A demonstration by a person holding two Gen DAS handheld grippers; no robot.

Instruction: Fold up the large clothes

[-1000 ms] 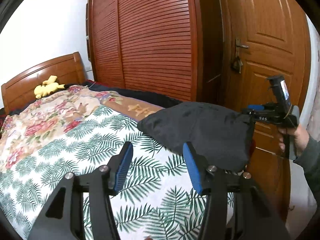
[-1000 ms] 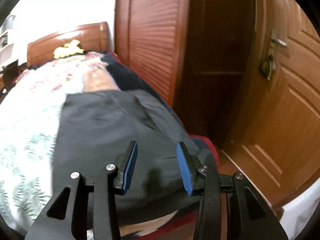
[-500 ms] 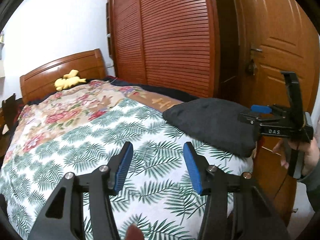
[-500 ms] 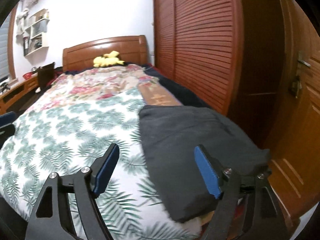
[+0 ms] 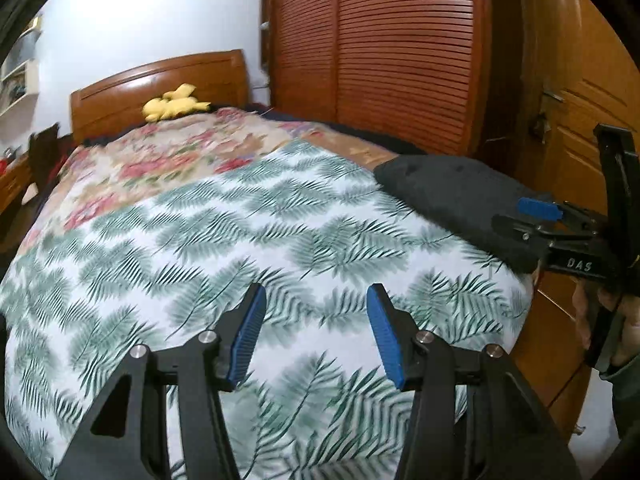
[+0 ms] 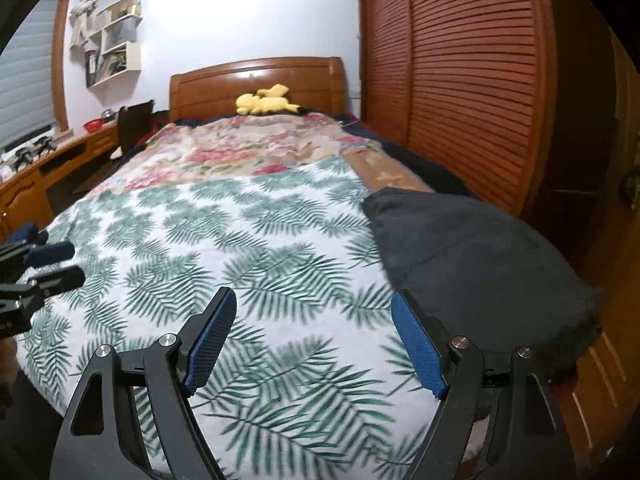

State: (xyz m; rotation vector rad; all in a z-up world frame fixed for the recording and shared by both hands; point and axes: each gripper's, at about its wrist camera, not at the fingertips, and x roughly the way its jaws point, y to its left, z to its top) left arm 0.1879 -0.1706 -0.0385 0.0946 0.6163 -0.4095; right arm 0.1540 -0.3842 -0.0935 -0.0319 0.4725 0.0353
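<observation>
Fold looks done, dark garment (image 6: 472, 256) bundled at 3 o'clock; left gripper (image 5: 316, 332) and right gripper (image 6: 316, 340) both spread, empty; next probably just tidying it

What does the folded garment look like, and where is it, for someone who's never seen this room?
Start at the bed with the palm-leaf cover and go to its foot corner on the side of the slatted wardrobe. The garment lies there as a flat folded block, just ahead of the open right gripper. It is the only plain dark-grey thing on the patterned bedding.
</observation>
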